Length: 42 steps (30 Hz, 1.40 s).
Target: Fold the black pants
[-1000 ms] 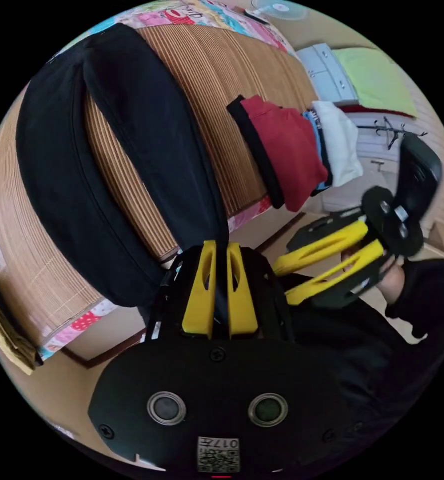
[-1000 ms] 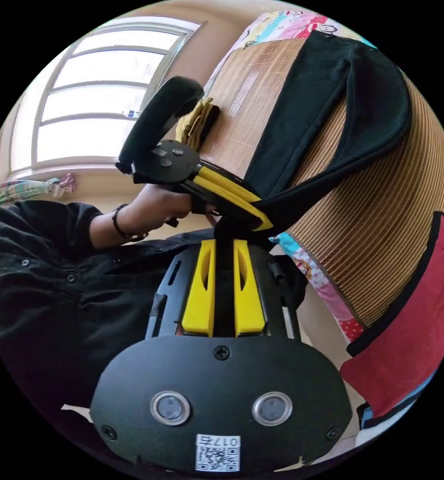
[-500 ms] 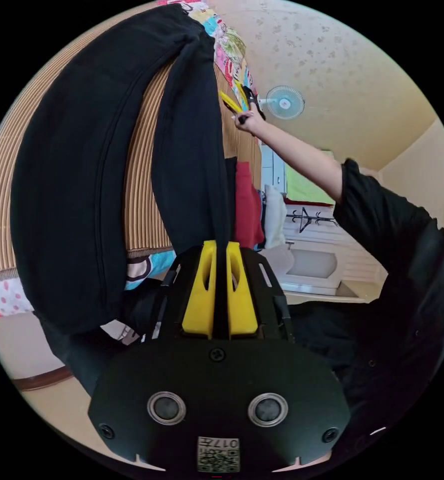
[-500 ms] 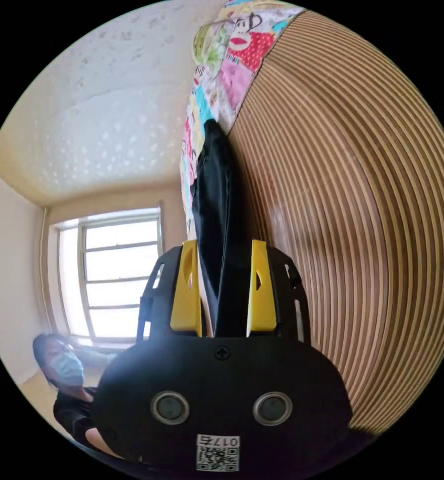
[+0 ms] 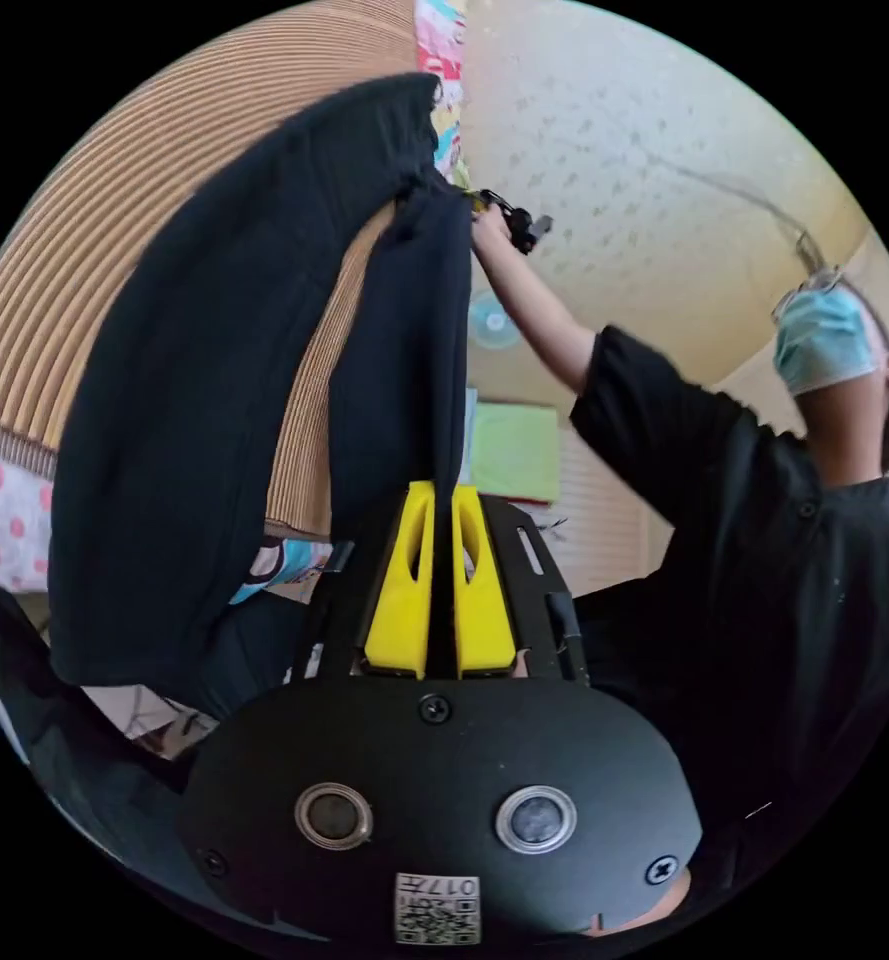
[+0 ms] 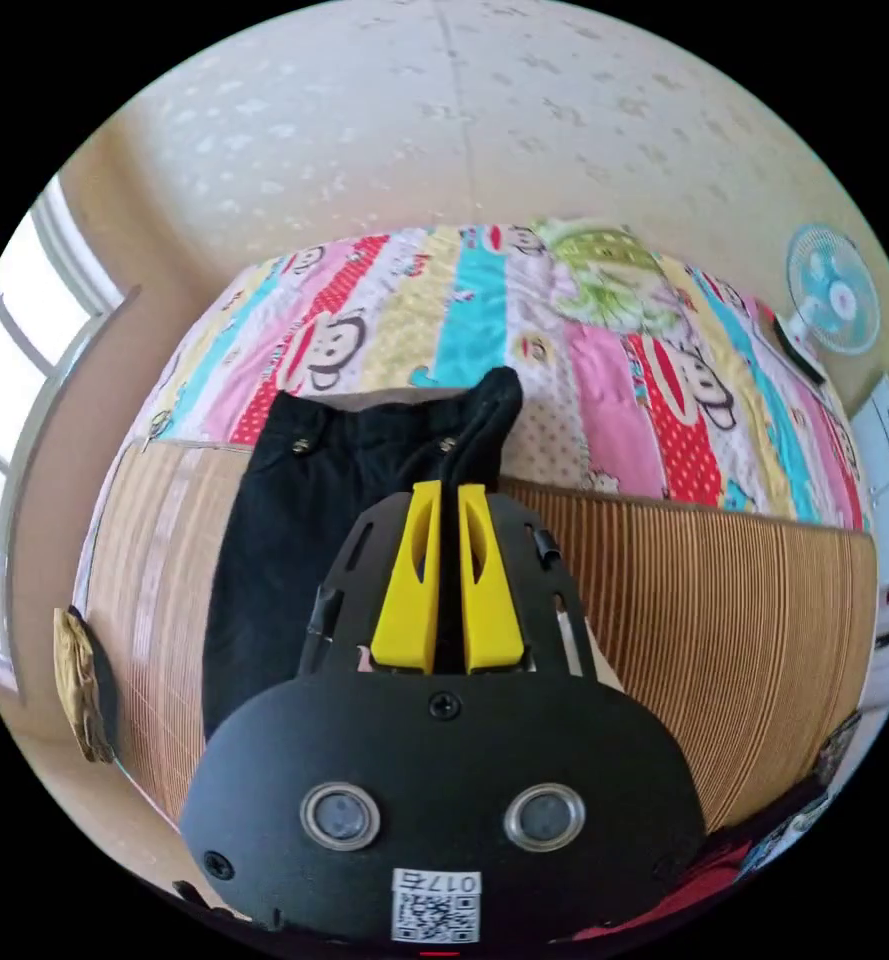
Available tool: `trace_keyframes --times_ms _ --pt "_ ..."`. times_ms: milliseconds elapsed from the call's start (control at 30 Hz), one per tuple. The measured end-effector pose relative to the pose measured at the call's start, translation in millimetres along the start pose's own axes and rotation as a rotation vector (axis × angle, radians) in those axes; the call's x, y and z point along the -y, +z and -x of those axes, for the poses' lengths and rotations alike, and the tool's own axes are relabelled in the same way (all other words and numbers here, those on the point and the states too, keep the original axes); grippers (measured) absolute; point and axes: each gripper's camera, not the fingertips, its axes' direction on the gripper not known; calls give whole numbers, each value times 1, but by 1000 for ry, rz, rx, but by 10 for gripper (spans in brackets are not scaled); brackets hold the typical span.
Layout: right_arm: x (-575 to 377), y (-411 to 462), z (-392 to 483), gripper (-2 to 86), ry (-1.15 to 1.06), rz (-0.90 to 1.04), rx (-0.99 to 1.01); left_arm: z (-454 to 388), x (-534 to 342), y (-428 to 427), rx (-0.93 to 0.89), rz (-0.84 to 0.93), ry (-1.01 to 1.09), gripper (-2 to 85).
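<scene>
The black pants (image 5: pixel 214 400) lie spread over a bamboo mat (image 5: pixel 74 260) on the bed. One leg (image 5: pixel 404 370) rises from the mat, and my left gripper (image 5: pixel 444 490) is shut on its hem. At the far end of that leg a person's hand holds my right gripper (image 5: pixel 504 212) at the waist. In the right gripper view, my right gripper (image 6: pixel 449 490) is shut on a raised corner of the black pants' (image 6: pixel 294 530) waistband. The rest of the waist lies flat, with two buttons showing.
A colourful patchwork quilt (image 6: pixel 564 330) covers the bed beyond the bamboo mat (image 6: pixel 714 600). A fan (image 6: pixel 832 290) stands at the far right and a window (image 6: pixel 4 360) at the left. The person's masked head and dark shirt (image 5: pixel 764 560) are at the right of the left gripper view.
My right gripper has moved from beside the left one up to the waistband, stood open around it, and has now shut on it. My left gripper stays shut on the leg hem.
</scene>
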Motion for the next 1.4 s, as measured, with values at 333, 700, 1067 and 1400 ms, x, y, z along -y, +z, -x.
trace_keyframes --times_ms 333,700,1067,1400 --pt "-33 142 151 46 -179 270 393 -14 27 -70 432 -38 -175 39" --pt "-399 17 60 100 -70 573 599 -41 107 -49 504 351 -126 42" --pt "-530 -7 50 133 263 555 751 -16 144 -39 93 560 -389 25" --pt "-508 -87 25 32 350 412 967 -54 108 -33 -143 583 -186 24"
